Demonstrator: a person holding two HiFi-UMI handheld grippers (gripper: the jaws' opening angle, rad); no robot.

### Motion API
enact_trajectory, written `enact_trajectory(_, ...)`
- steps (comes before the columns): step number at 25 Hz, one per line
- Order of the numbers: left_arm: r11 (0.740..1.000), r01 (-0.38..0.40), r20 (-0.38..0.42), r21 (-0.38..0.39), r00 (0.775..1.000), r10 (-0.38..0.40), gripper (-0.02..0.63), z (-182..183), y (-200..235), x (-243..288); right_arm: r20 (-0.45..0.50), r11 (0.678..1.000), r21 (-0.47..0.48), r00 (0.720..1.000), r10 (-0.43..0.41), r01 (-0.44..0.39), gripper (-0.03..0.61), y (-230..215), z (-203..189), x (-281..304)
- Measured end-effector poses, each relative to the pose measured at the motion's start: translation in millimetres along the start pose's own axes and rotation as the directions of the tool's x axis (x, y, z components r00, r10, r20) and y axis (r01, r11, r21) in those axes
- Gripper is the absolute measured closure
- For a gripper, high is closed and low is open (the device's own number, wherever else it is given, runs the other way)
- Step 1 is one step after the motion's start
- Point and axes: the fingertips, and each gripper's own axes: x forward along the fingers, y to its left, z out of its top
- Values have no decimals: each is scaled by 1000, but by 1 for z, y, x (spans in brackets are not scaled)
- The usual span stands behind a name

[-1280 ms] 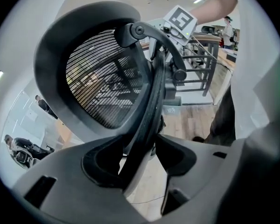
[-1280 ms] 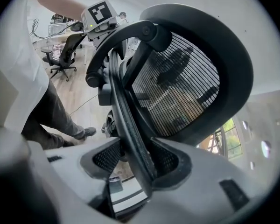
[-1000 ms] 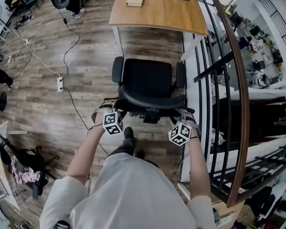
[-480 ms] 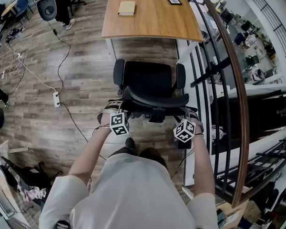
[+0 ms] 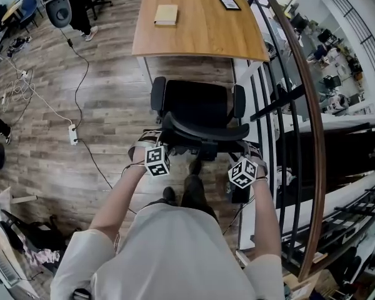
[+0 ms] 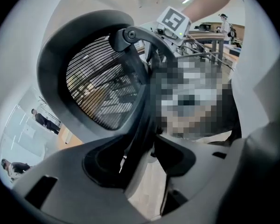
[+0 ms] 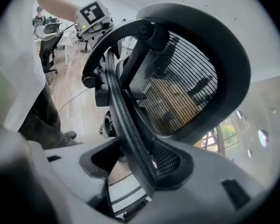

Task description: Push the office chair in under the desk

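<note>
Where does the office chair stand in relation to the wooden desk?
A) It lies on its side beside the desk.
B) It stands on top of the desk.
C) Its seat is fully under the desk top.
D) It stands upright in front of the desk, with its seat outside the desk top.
D: in the head view the office chair is upright, and a strip of floor shows between its seat and the near edge of the desk.
</note>
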Motion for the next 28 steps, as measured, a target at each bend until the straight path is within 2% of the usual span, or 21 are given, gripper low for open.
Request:
enact_trajectory(9, 999, 12, -22, -40, 1000, -13, 411, 18, 52, 22, 37, 999, -41, 999, -1, 2, 367, -60, 4, 22)
enact_trajectory(19, 993, -35, -77, -114, 997, 26, 402, 39, 114, 57, 68, 995, -95, 997, 26, -19, 367, -140, 5, 59)
enact_trajectory(28, 979, -109, -128, -173, 988, 87, 387, 31, 174, 88, 110, 988, -155, 994, 31, -13, 367, -203, 27, 105)
